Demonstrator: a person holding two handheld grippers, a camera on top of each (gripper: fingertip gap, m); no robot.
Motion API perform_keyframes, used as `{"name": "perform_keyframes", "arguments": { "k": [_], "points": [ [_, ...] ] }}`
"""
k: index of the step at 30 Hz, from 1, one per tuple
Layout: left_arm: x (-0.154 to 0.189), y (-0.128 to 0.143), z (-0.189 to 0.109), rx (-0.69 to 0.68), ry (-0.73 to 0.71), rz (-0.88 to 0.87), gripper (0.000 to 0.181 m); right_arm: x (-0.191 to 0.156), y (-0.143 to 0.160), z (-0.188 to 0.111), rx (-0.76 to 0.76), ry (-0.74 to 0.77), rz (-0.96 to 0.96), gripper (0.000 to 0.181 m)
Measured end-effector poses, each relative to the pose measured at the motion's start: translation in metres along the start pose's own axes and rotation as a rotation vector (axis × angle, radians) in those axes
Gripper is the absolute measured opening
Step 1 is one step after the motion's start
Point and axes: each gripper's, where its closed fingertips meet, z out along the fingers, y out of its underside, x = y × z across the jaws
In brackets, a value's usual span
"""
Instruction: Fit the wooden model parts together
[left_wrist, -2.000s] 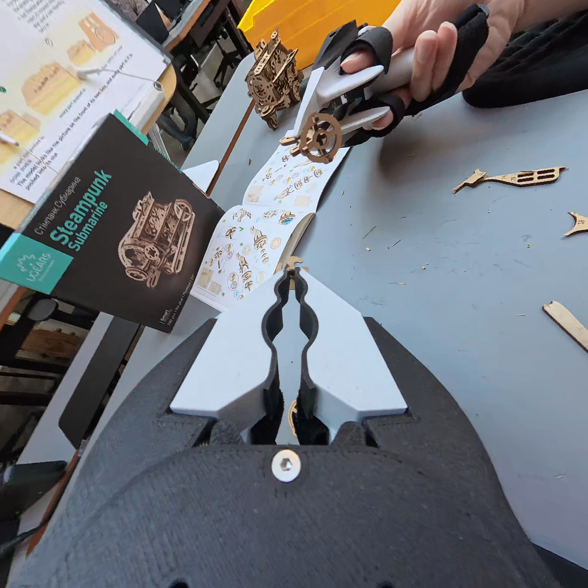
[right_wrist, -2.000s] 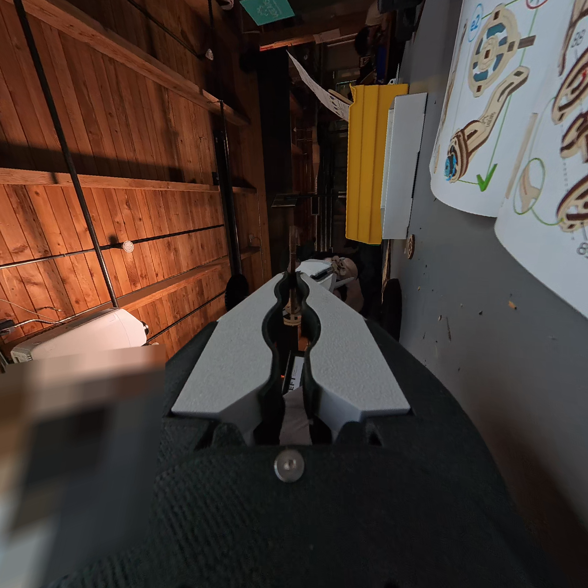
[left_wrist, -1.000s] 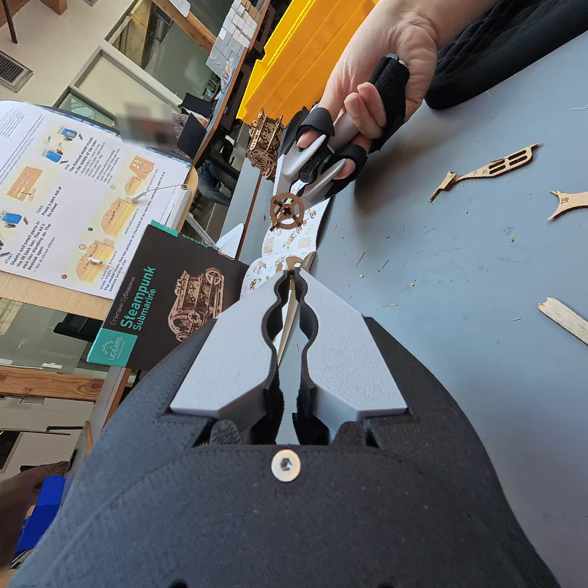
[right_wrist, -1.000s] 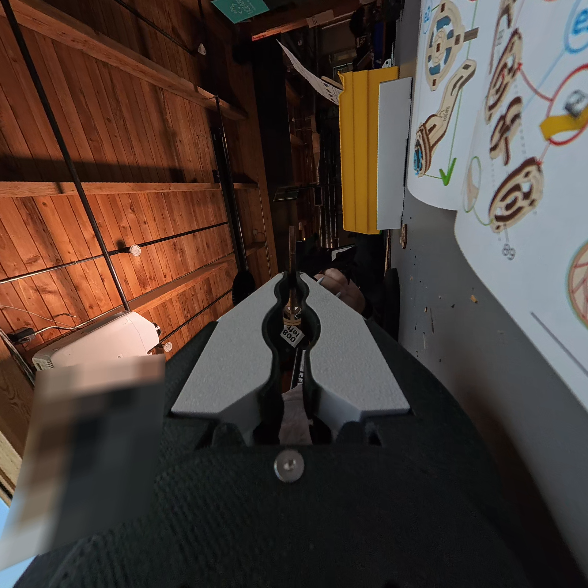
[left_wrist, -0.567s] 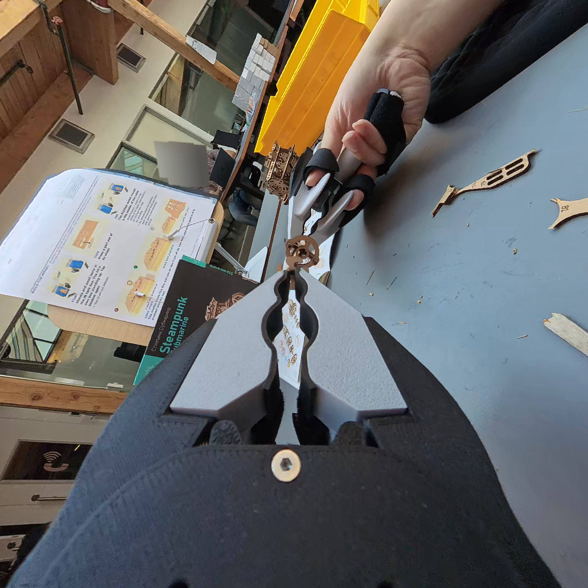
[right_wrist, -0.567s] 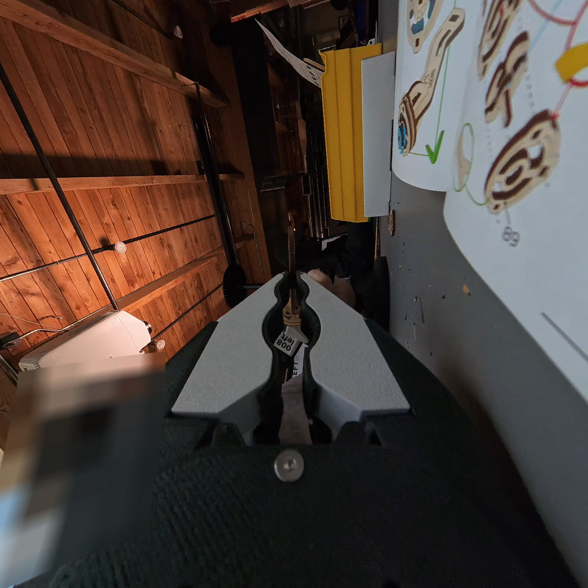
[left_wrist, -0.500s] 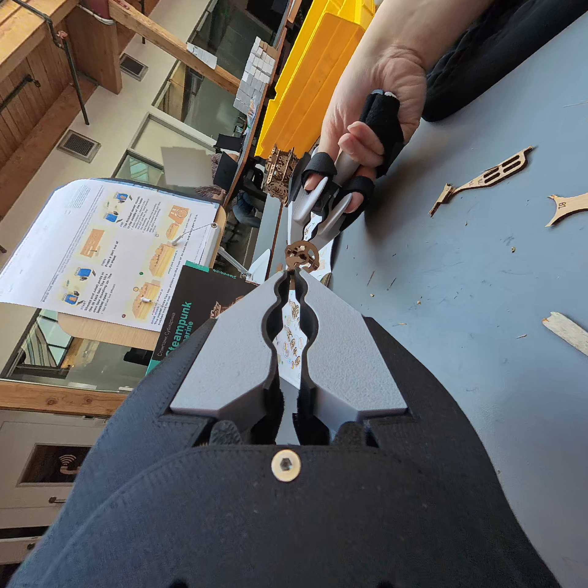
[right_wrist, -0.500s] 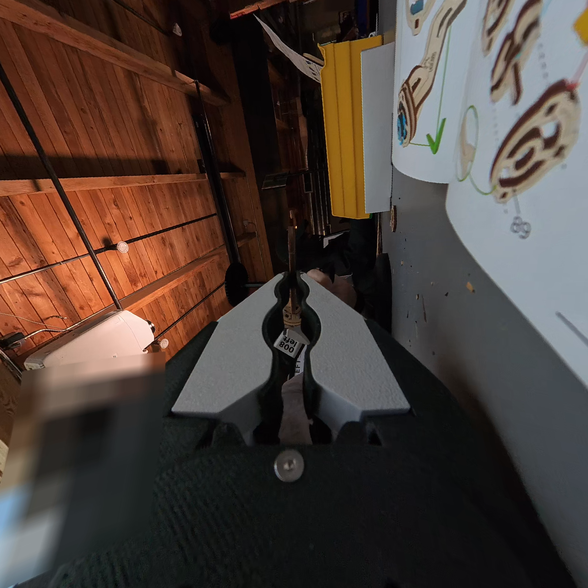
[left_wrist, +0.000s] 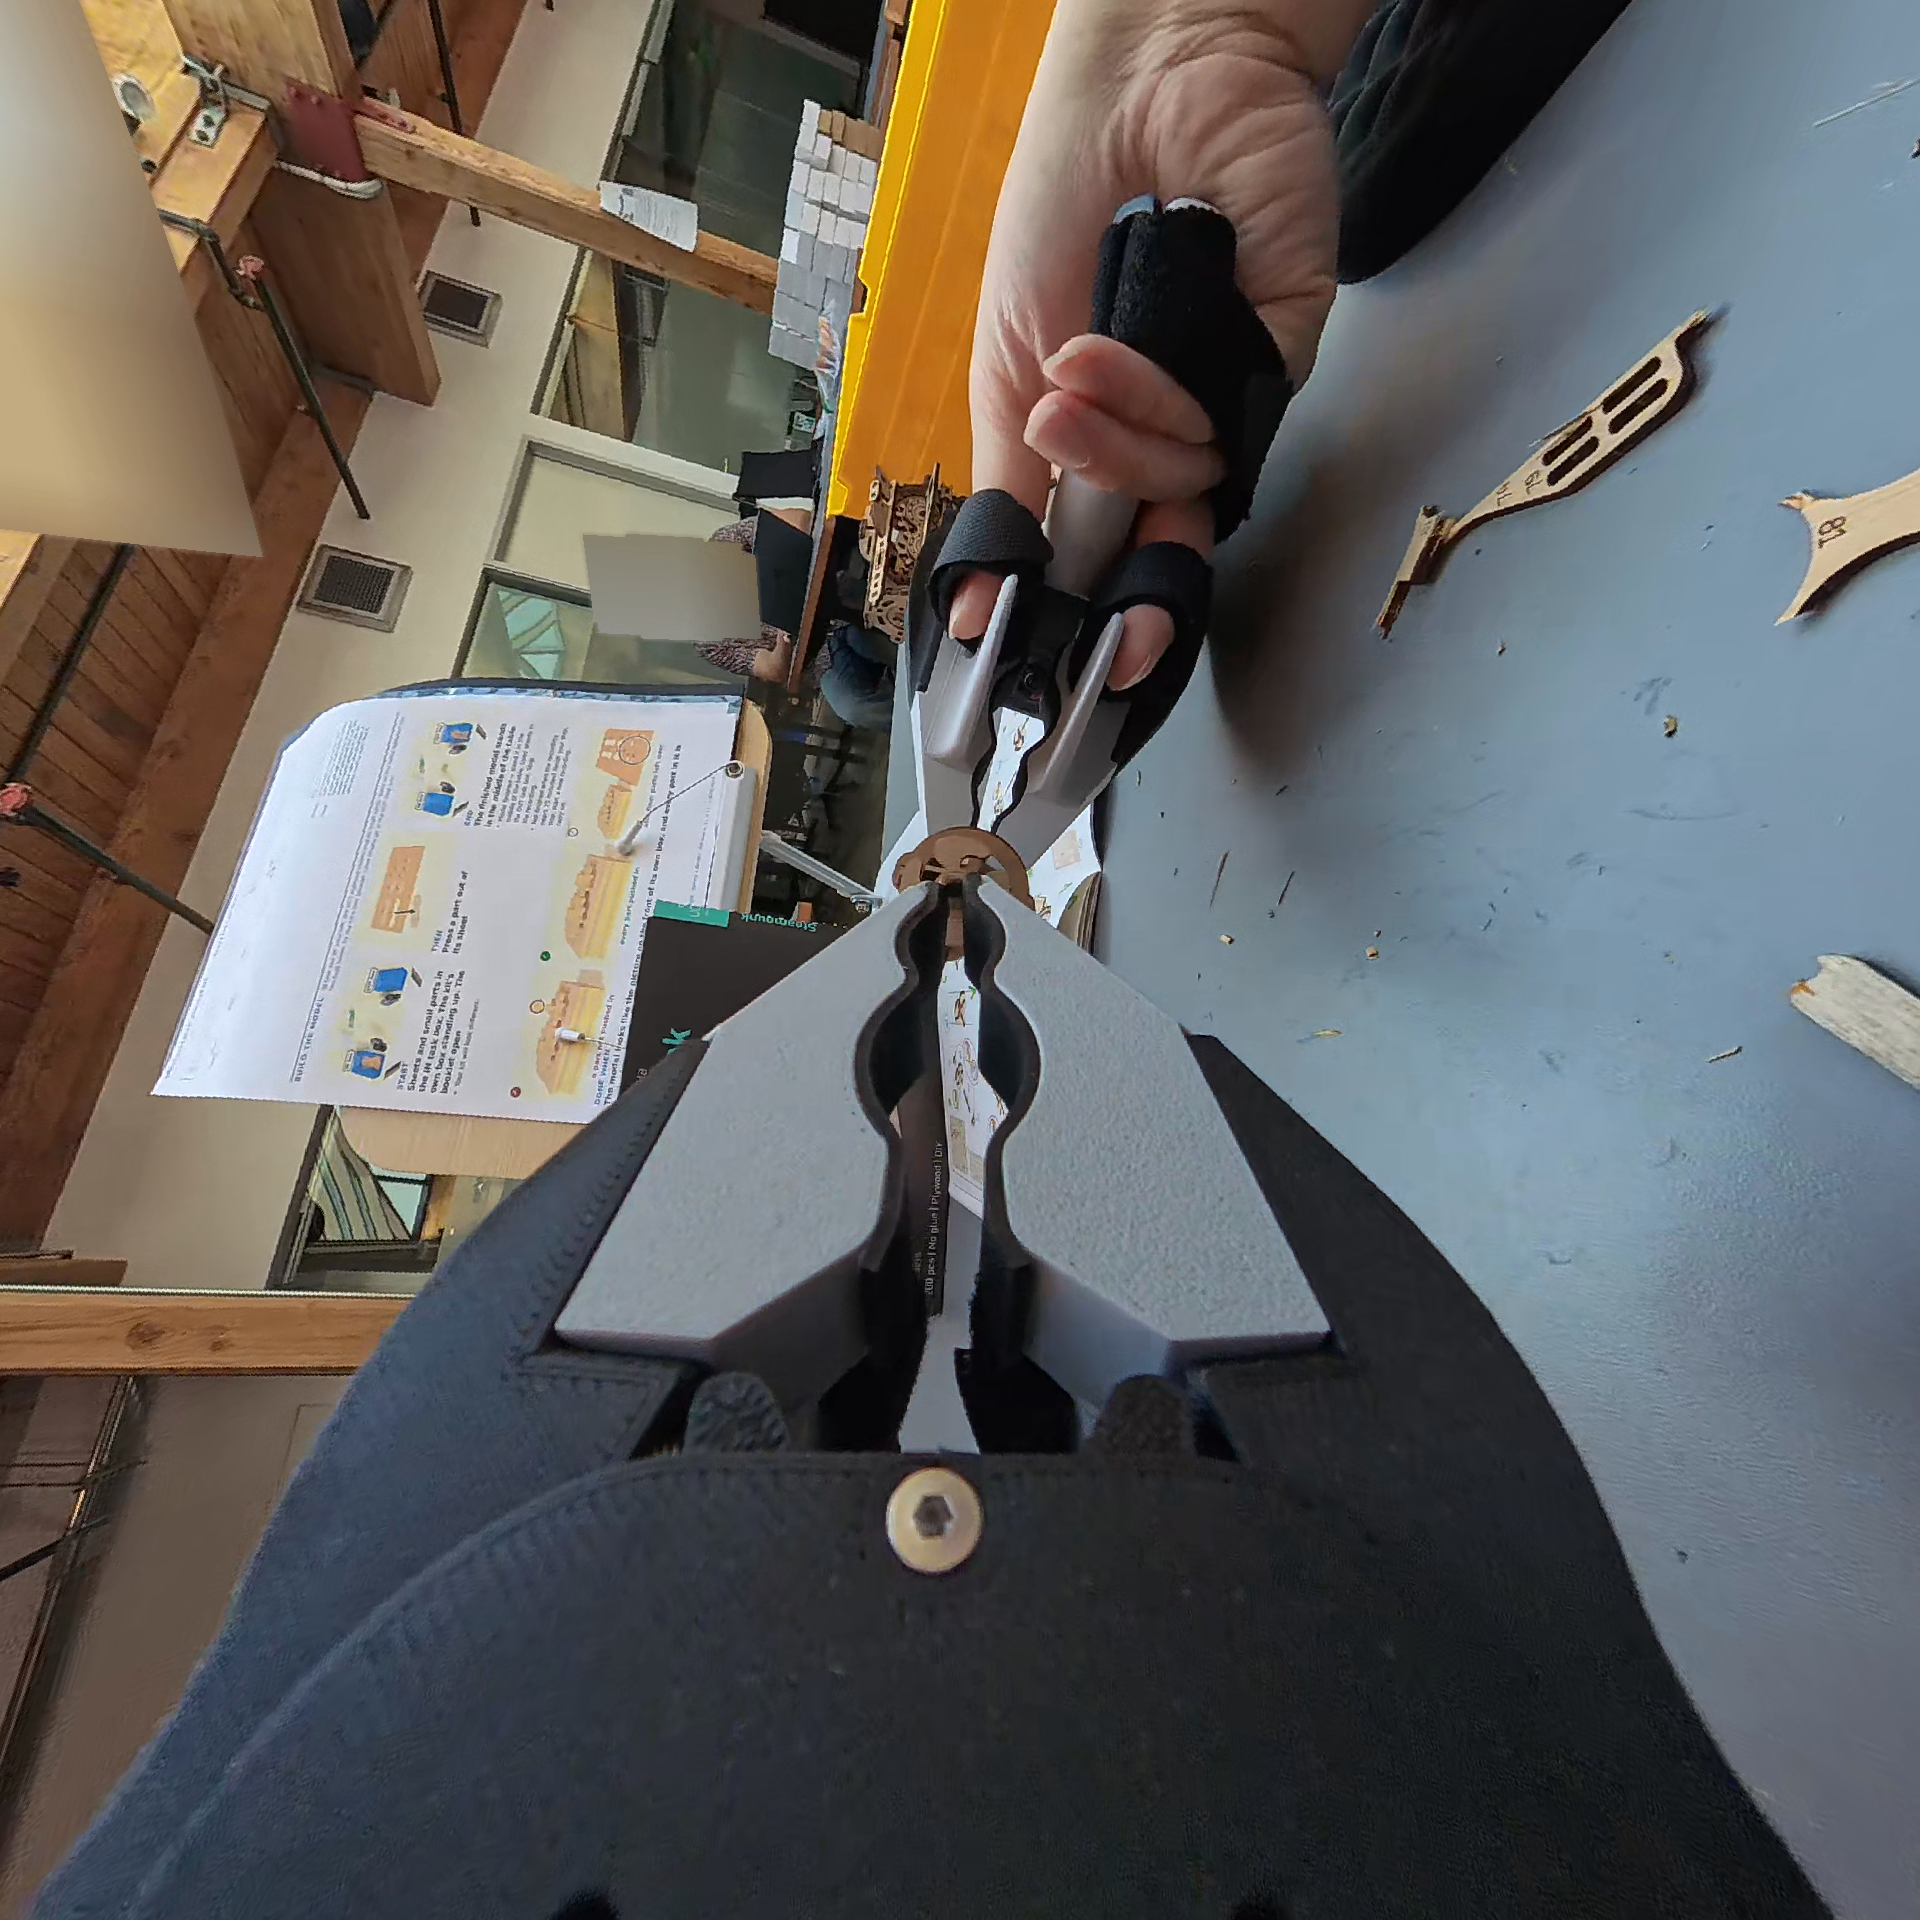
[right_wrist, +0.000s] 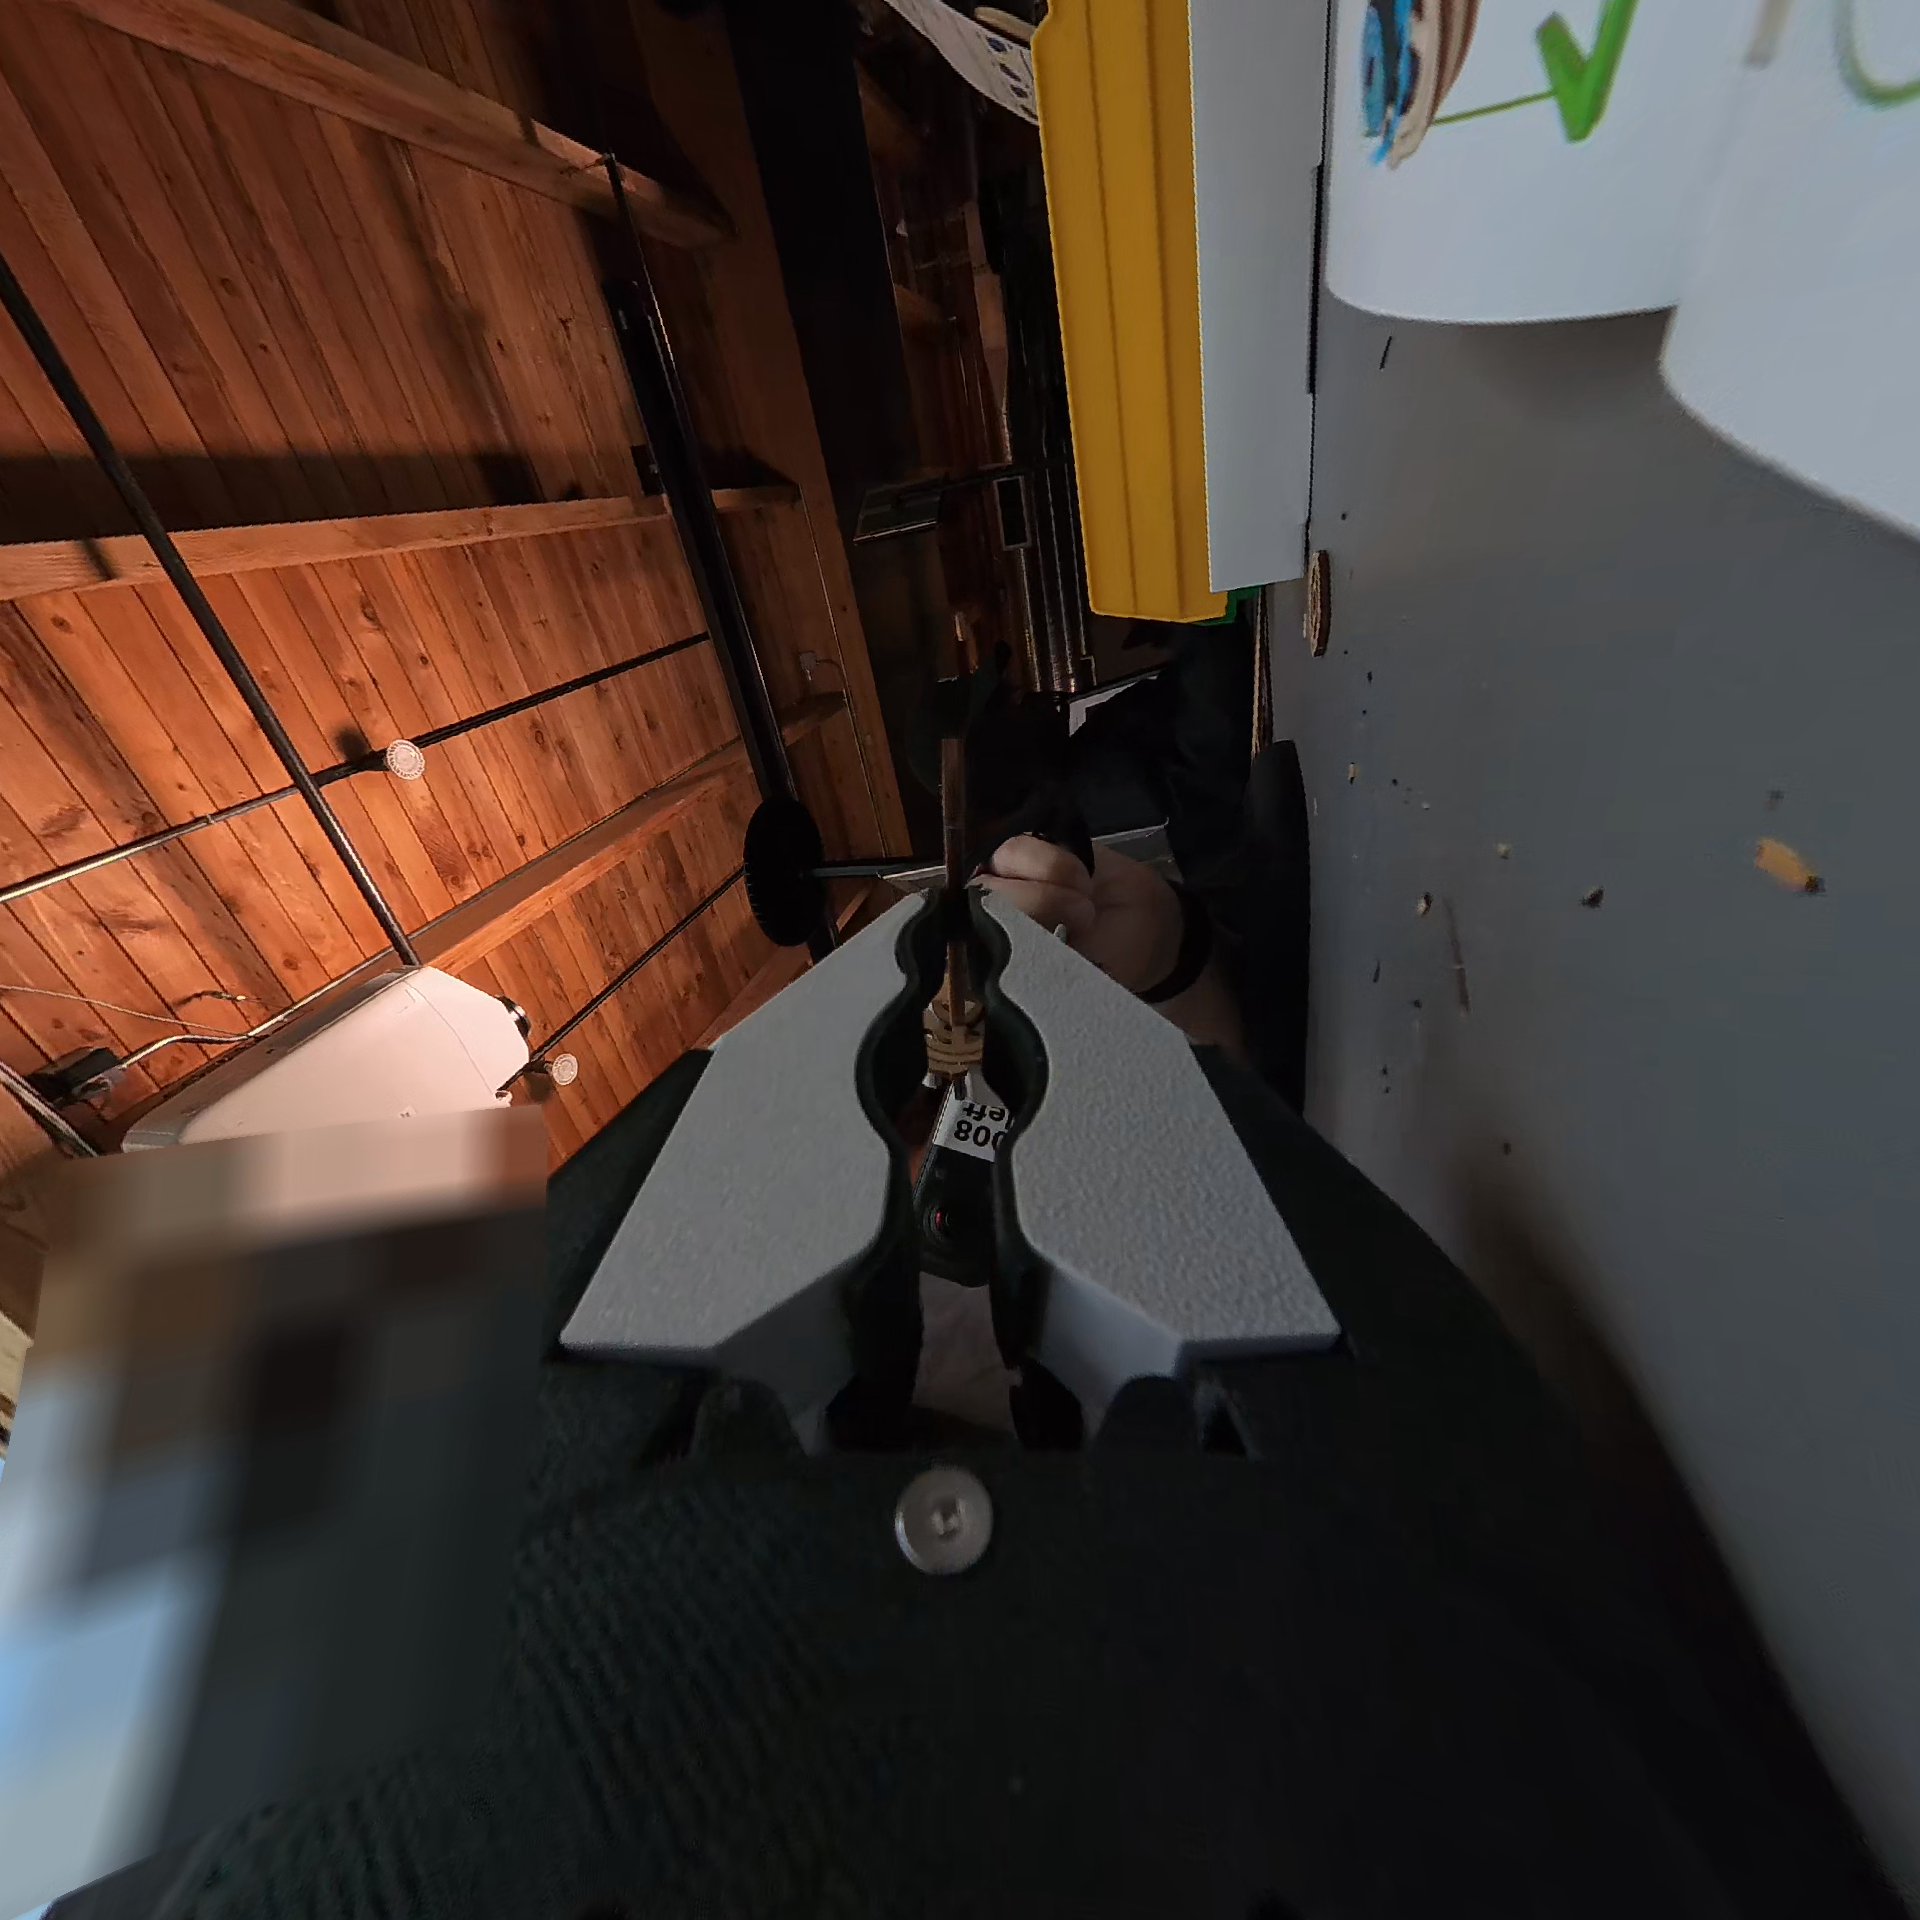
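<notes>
My left gripper is shut on a small wooden part that shows only as a brown sliver between the tips. Straight ahead, a hand holds my right gripper, which is shut on a round spoked wooden wheel. The wheel touches the left gripper's tips. In the right wrist view my right gripper pinches the wheel edge-on. A pale wooden hub piece sits in the gap between its fingers. Both grippers are held above the grey table.
Loose wooden parts lie on the table to the right. An assembled wooden model and a yellow bin stand behind. An instruction sheet, a black box and an open booklet lie to the left.
My left gripper has risen and closed in on the right gripper. The wheel, apart from the left tips before, now meets them. The right gripper has tilted off the booklet.
</notes>
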Motion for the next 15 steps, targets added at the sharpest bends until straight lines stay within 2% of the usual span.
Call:
{"name": "perform_keyframes", "arguments": {
  "k": [15],
  "points": [
    [-0.005, -0.006, -0.006, 0.069, 0.004, -0.076, 0.001, -0.002, 0.015, 0.008, -0.087, -0.034, 0.032, 0.000]
  ]
}}
